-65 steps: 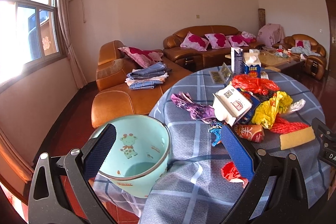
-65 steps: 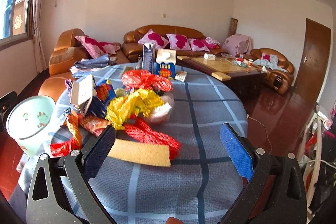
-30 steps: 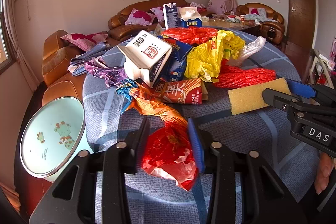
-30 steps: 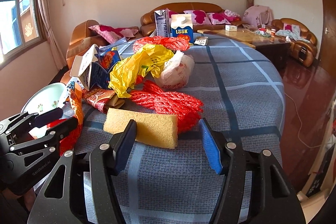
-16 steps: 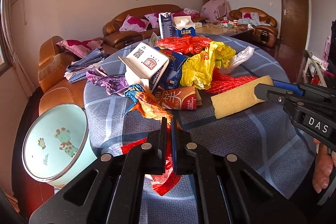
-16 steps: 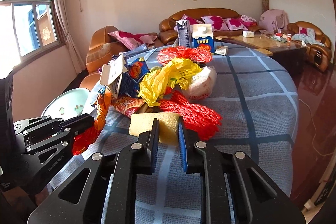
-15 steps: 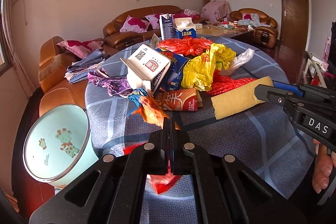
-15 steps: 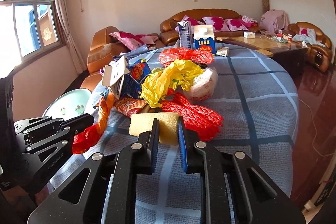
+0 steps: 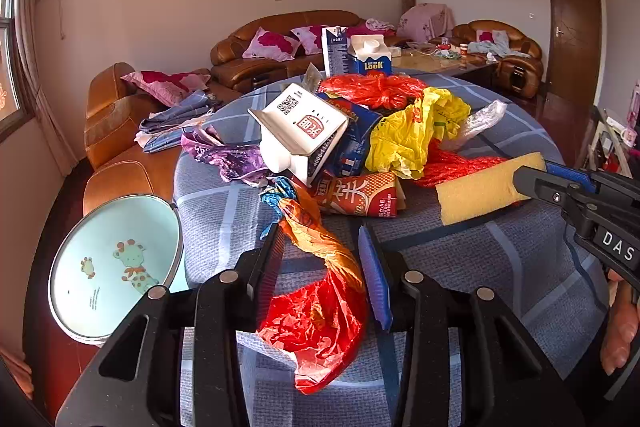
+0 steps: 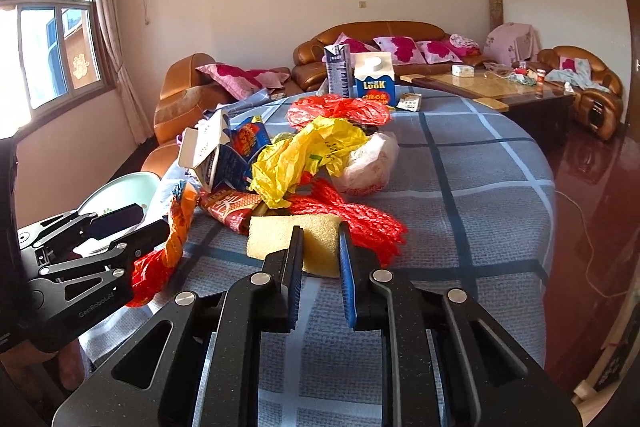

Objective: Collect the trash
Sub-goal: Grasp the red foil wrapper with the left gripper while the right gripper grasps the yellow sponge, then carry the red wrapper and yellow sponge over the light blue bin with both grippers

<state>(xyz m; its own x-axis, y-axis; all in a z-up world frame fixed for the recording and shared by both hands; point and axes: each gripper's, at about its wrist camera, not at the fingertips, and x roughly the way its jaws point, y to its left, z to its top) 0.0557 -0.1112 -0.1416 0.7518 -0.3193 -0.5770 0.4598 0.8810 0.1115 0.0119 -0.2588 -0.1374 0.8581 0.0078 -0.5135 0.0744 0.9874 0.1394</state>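
A pile of trash is lying on the round table (image 9: 520,267). The bin (image 9: 112,267) is standing just beside the table's left edge. Two cartons (image 10: 374,79) are standing at the far side, behind the pile. The sponge (image 10: 296,239) is lying in front of the net bag (image 10: 360,219).

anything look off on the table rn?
Yes. The white carton lies tipped on its side, flaps torn open, atop the trash heap, while the Look carton stands upright behind. The right gripper grips a yellow sponge, an odd item among wrappers.

"LOOK" on milk carton (image 9: 370,58), "DAS" on right hand-held gripper (image 9: 536,175), "GenRoboLtd" on left hand-held gripper (image 10: 132,227)
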